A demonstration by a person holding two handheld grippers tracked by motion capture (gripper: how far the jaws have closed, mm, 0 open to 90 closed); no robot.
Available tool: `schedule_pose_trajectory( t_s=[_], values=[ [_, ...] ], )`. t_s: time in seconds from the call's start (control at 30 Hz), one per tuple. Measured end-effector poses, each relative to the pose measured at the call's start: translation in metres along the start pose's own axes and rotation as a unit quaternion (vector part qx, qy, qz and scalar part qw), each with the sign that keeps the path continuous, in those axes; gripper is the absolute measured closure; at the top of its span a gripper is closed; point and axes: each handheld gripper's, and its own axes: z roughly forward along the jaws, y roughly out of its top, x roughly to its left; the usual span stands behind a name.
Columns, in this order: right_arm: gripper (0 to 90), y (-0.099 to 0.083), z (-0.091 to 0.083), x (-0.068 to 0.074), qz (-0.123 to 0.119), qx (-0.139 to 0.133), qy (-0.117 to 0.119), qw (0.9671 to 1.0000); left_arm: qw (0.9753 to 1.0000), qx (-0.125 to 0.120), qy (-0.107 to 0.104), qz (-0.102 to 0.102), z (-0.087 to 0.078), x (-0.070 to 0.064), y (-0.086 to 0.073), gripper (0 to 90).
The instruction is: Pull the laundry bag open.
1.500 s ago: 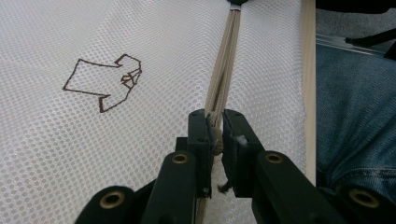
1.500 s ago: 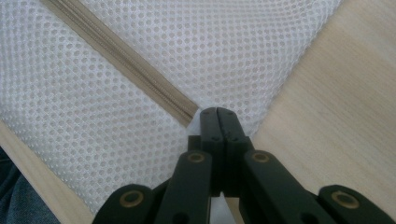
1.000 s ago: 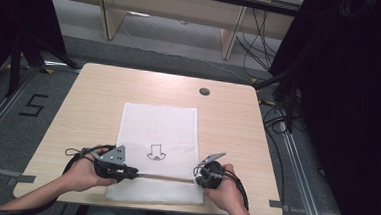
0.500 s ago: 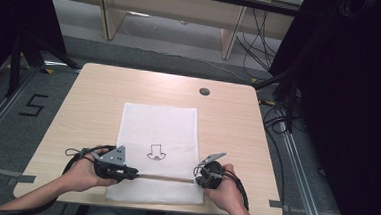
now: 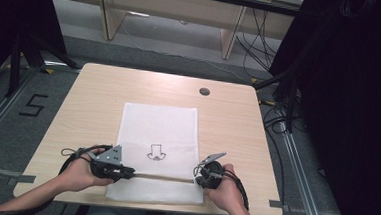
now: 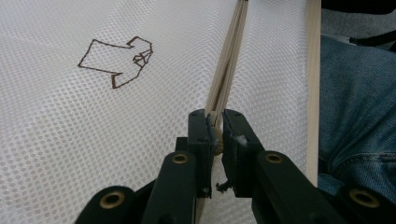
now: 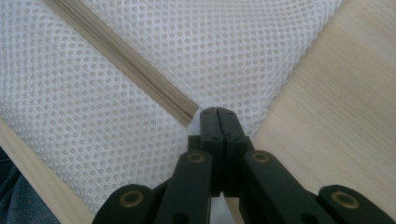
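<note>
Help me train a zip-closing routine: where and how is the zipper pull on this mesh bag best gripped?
Grip the small pull at the left end of the beige zipper, coming in low along the zipper line, as the left gripper does. The pull stands up thin, so jaws close on its flat sides. The right gripper pinches the mesh bag by the zipper's other end, probably to brace it.

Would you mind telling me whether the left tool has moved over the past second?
No. In the high view the left tool sits at the same spot by the printed figure on the mesh bag.
</note>
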Motion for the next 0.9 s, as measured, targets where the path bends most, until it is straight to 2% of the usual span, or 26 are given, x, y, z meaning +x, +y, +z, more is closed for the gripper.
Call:
schedule_pose_trajectory(
  t_s=[0.07, 0.1, 0.17, 0.2, 0.37, 0.53, 0.7, 0.8, 0.83, 0.9],
  values=[
    [90.0, 0.0001, 0.0, 0.0001, 0.001, 0.0, 0.0, 1.0, 1.0, -0.003, -0.002, -0.005, -0.0008, -0.0001, -0.001, 81.7],
    [90.0, 0.0002, 0.0001, 0.0002, 0.001, 0.0, -0.001, 1.0, 1.0, 0.001, 0.0, 0.001, -0.0013, 0.0004, -0.0009, 81.7],
    [90.0, 0.0001, 0.0, 0.0002, 0.001, 0.0, -0.001, 1.0, 1.0, -0.002, -0.007, -0.002, 0.0, 0.0001, -0.0007, 81.7],
    [90.0, 0.0001, 0.0001, 0.0002, 0.001, 0.0, -0.001, 1.0, 1.0, 0.001, 0.0, 0.002, -0.0011, 0.0006, -0.0009, 81.7],
    [90.0, 0.0, 0.0, 0.0001, 0.001, 0.0, 0.0, 1.0, 1.0, 0.001, -0.001, 0.002, -0.0015, 0.0005, -0.001, 81.7],
    [90.0, 0.0, 0.0001, 0.0002, 0.0, 0.0, -0.001, 1.0, 0.9999, -0.004, -0.006, -0.008, -0.0018, 0.0003, -0.0023, 81.7],
    [90.0, 0.0, 0.0001, 0.0003, 0.0, 0.0, -0.001, 1.0, 1.0, 0.002, -0.002, 0.001, -0.0028, 0.0019, -0.0029, 81.7],
    [90.0, 0.0, 0.0, 0.0, 0.0, 0.0, 0.0, 1.0, 0.9999, -0.002, 0.002, -0.011, -0.0054, 0.0017, -0.0057, 81.7],
    [90.0, 0.0, -0.0001, 0.0001, 0.001, 0.0, 0.0, 1.0, 1.0, 0.002, 0.003, -0.007, -0.0069, 0.0029, -0.0071, 81.7],
    [90.0, 0.0001, 0.0, 0.0001, 0.001, 0.0, 0.0, 1.0, 0.9999, -0.002, 0.0, -0.013, -0.0084, 0.0037, -0.0098, 81.7]
  ],
)
